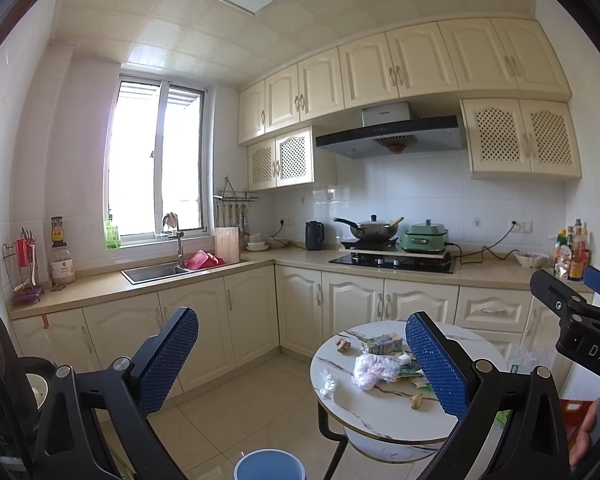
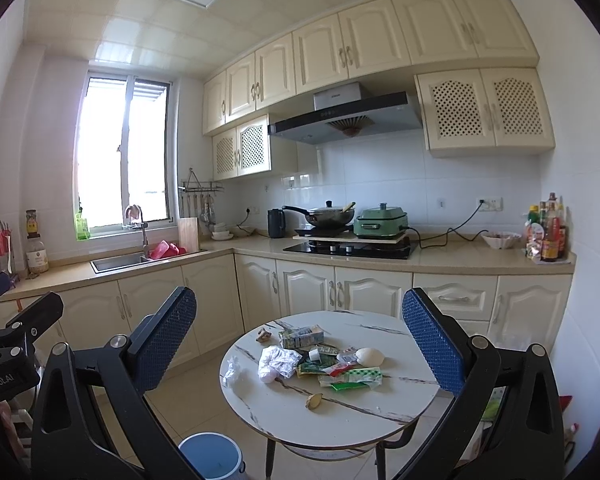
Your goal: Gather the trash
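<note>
A round marble table carries scattered trash: a green drink carton, a crumpled white bag, green wrappers, a clear wrap and ginger pieces. On the floor in front of the table stands a blue bin. My right gripper is open and empty, held back from the table and above it. My left gripper is open too, left of the table, with the bag, the carton and the bin ahead.
Cream cabinets and a counter run behind the table, with a sink, a hob with a wok and a green cooker. Sauce bottles stand at the counter's right end. Tiled floor lies between table and cabinets.
</note>
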`<action>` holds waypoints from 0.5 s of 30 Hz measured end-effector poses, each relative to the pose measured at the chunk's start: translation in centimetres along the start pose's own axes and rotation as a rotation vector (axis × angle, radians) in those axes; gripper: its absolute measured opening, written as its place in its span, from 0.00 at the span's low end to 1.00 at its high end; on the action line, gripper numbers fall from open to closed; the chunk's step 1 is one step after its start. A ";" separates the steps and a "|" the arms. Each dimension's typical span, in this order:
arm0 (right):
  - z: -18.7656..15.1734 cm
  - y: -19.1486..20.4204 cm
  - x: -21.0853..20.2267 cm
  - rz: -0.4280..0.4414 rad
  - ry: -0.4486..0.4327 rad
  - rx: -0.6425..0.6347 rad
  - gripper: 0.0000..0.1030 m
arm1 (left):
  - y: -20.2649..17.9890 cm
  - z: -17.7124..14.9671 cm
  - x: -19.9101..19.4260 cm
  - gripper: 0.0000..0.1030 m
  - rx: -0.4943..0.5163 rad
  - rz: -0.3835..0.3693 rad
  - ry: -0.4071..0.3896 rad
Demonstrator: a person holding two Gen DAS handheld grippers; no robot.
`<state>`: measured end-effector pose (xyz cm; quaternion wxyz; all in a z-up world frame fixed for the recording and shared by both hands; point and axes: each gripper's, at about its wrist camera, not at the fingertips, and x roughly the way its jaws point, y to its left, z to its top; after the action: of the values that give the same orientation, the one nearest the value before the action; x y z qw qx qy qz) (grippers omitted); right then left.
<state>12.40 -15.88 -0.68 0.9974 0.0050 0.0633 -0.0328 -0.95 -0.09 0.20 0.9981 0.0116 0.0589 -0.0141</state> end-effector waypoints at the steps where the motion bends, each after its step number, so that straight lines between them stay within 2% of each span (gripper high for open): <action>1: 0.0 0.0 0.1 0.000 0.001 0.000 1.00 | 0.0 0.0 0.0 0.99 0.000 0.001 0.001; 15: -0.5 -0.9 1.5 -0.009 0.033 0.009 1.00 | 0.2 -0.3 1.8 0.99 -0.004 0.001 0.034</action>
<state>13.79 -16.88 -1.39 0.9961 0.0098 0.0794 -0.0373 0.82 0.10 -0.29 0.9970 0.0100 0.0761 -0.0132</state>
